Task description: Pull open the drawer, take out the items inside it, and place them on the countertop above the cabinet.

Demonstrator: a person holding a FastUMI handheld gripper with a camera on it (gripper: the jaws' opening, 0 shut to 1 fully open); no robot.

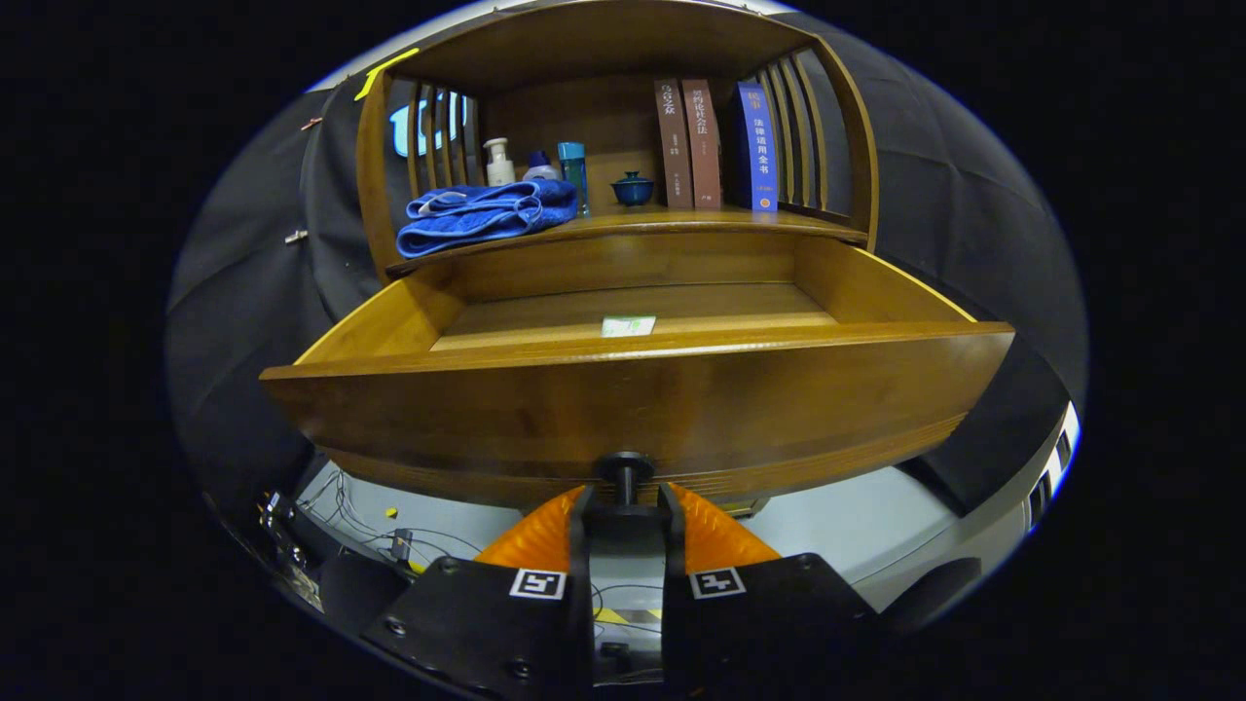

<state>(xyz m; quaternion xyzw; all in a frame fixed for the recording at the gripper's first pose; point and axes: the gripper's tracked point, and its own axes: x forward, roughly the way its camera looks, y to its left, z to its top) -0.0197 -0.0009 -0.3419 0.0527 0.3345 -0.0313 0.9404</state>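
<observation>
The drawer (633, 389) is standing pulled out from under the countertop (681, 224), with a small card (628, 326) lying on its floor near the front edge. The gripper (626, 508) is sitting just before the drawer front, its fingers closing on either side of the knob (626, 469). On the countertop, a folded towel (482, 214) is lying at the left front edge, bottles (535, 167) standing behind it, a lidded cup (633, 188) at mid-back, and books (715, 146) standing toward the right back corner.
</observation>
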